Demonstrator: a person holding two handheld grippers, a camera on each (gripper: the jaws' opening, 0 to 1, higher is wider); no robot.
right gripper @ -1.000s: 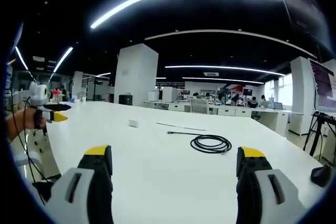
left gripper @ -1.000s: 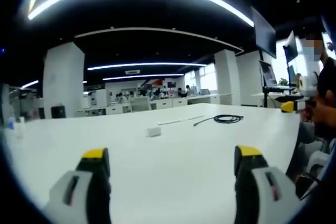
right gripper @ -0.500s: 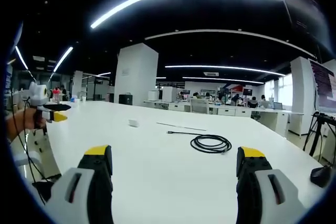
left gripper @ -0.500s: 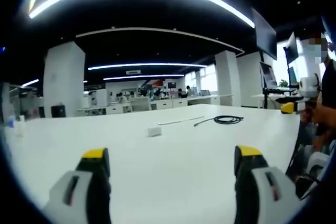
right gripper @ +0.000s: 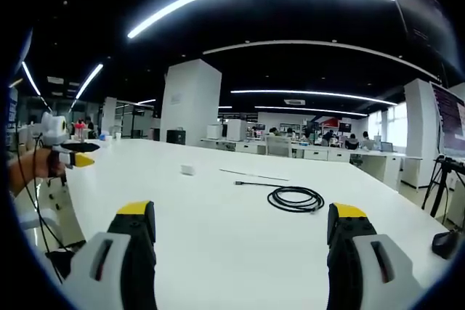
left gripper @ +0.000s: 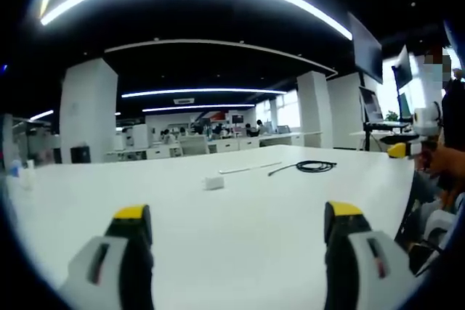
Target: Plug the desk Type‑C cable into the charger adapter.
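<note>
Open-plan office space is stretching out behind a wide white worktop (left gripper: 240,230), with long ceiling strip lights, white pillars and rows of desks where people are sitting far back. You are holding both tools low over the near edge, and each is released: the left hand-held gripper (left gripper: 236,224) is showing its yellow-tipped jaws standing wide apart with nothing between them, and the right hand-held gripper (right gripper: 236,221) is doing the same. Ahead of your left hand, the small white adapter (left gripper: 213,181) is sitting flat on the worktop, slightly left of that view's centre; in the right gripper view it is lying further off and to the left (right gripper: 187,170). The black cable (right gripper: 294,199) is lying coiled ahead and a little right of your right hand, with one straight end trailing off leftward toward the adapter, well apart from it. So the cable looks nearer your right hand and the adapter nearer your left, which probably suits taking one in each. A thin pale strip (left gripper: 249,168) is lying between adapter and coil.
</note>
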